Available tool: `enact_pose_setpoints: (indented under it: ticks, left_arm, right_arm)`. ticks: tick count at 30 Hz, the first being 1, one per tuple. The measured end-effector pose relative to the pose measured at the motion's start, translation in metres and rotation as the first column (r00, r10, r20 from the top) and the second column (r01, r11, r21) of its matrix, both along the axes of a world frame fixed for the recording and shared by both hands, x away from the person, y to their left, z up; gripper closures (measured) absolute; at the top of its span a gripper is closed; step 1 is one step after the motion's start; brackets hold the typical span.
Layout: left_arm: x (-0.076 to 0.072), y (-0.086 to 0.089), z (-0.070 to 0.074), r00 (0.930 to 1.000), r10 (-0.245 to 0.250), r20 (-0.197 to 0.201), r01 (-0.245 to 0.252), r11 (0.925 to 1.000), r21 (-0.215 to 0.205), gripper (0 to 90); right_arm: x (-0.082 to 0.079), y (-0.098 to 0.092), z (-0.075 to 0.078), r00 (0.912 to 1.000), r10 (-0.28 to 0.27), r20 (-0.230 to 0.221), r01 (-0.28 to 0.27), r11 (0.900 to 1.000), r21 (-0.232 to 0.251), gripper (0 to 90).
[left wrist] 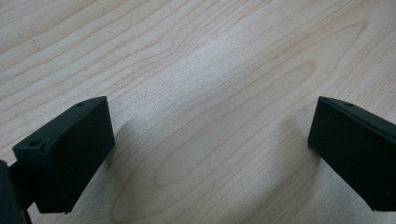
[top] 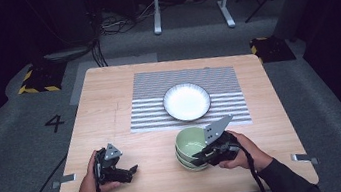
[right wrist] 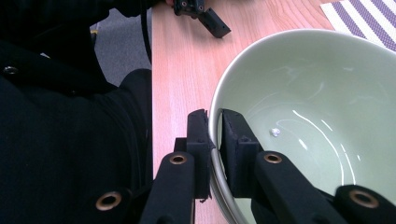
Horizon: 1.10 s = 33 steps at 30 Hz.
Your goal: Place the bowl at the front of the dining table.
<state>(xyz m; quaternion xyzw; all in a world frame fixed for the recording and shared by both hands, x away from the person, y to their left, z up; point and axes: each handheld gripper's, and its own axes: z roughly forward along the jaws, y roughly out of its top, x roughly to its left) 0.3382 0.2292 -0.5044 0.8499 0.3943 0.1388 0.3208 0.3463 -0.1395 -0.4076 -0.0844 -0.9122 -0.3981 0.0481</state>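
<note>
A stack of pale green bowls [top: 190, 146] stands near the table's front edge, right of centre. My right gripper [top: 199, 160] is shut on the near rim of the top green bowl [right wrist: 317, 102]: in the right gripper view one jaw sits outside the wall and one inside, with my right gripper [right wrist: 214, 122] pinching the rim. My left gripper [top: 131, 172] rests low over the front left of the table. In its own view the left gripper [left wrist: 210, 140] stands open, with bare wood between the jaws.
A white bowl [top: 187, 101] sits on a striped placemat [top: 150, 109] at the middle of the wooden table [top: 105, 110]. The person's dark sleeve [right wrist: 70, 140] lies along the table's front edge. Beyond the table, cables and a white stand are on the floor.
</note>
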Motion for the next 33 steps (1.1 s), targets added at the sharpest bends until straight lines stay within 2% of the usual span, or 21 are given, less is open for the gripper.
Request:
enact_pose_setpoints:
  ticks: [3,5,7,10,15,19,21,25,26,28,30,33]
  left_arm:
    - [0.000,0.000,0.000,1.0000,0.000,0.000,0.000,1.0000,0.000,0.4]
    - [0.000,0.000,0.000,1.0000,0.000,0.000,0.000,1.0000,0.000,0.4]
    - [0.000,0.000,0.000,1.0000,-0.001,-0.002,0.001,1.0000,0.001,0.4]
    - [0.000,0.000,0.000,1.0000,0.000,0.000,0.000,1.0000,0.000,0.4]
    - [0.000,0.000,0.000,1.0000,0.000,-0.003,0.000,1.0000,0.001,0.4]
    - [0.000,0.000,0.000,1.0000,0.000,0.000,0.000,1.0000,0.000,0.4]
    - [0.000,0.000,0.000,1.0000,-0.001,-0.002,0.001,1.0000,0.001,0.4]
    - [0.000,0.000,0.000,1.0000,-0.001,-0.003,0.001,1.0000,0.001,0.3]
    - [0.000,0.000,0.000,1.0000,0.001,-0.001,-0.001,1.0000,0.000,0.3]
    - [0.000,0.000,0.000,1.0000,0.001,-0.001,-0.001,1.0000,0.000,0.3]
    - [0.000,0.000,0.000,1.0000,0.001,-0.001,-0.001,1.0000,0.000,0.3]
    - [0.000,0.000,0.000,1.0000,0.001,0.000,-0.001,1.0000,-0.001,0.3]
  right_arm:
    - [0.001,-0.001,0.001,1.0000,-0.005,-0.006,0.005,1.000,0.012,82.9]
    - [-0.001,-0.002,0.005,0.9995,-0.012,0.028,0.011,1.000,0.020,83.7]
    - [-0.001,-0.002,0.007,0.9994,-0.026,0.021,0.026,0.999,0.033,83.6]
    - [-0.002,-0.001,0.007,0.9993,-0.018,0.033,0.017,1.000,0.018,83.6]
    - [-0.003,-0.001,0.006,0.9988,-0.023,0.043,0.022,0.999,0.024,83.2]
    - [0.001,-0.001,0.003,1.0000,-0.007,0.005,0.007,0.999,0.031,82.3]
    - [0.002,0.000,0.002,0.9999,-0.009,0.012,0.009,1.000,0.022,77.4]
    - [0.003,0.000,0.001,0.9998,-0.015,0.008,0.015,1.000,0.013,73.5]
    - [0.004,0.001,0.001,0.9999,-0.015,0.000,0.015,1.000,0.012,72.3]
    - [0.006,0.002,-0.001,0.9995,-0.024,-0.019,0.024,1.000,0.008,63.0]
    - [0.010,0.003,-0.003,0.9986,-0.026,-0.046,0.026,1.000,0.006,60.4]
    - [0.009,0.004,-0.004,0.9993,-0.019,-0.033,0.019,1.000,-0.012,58.1]
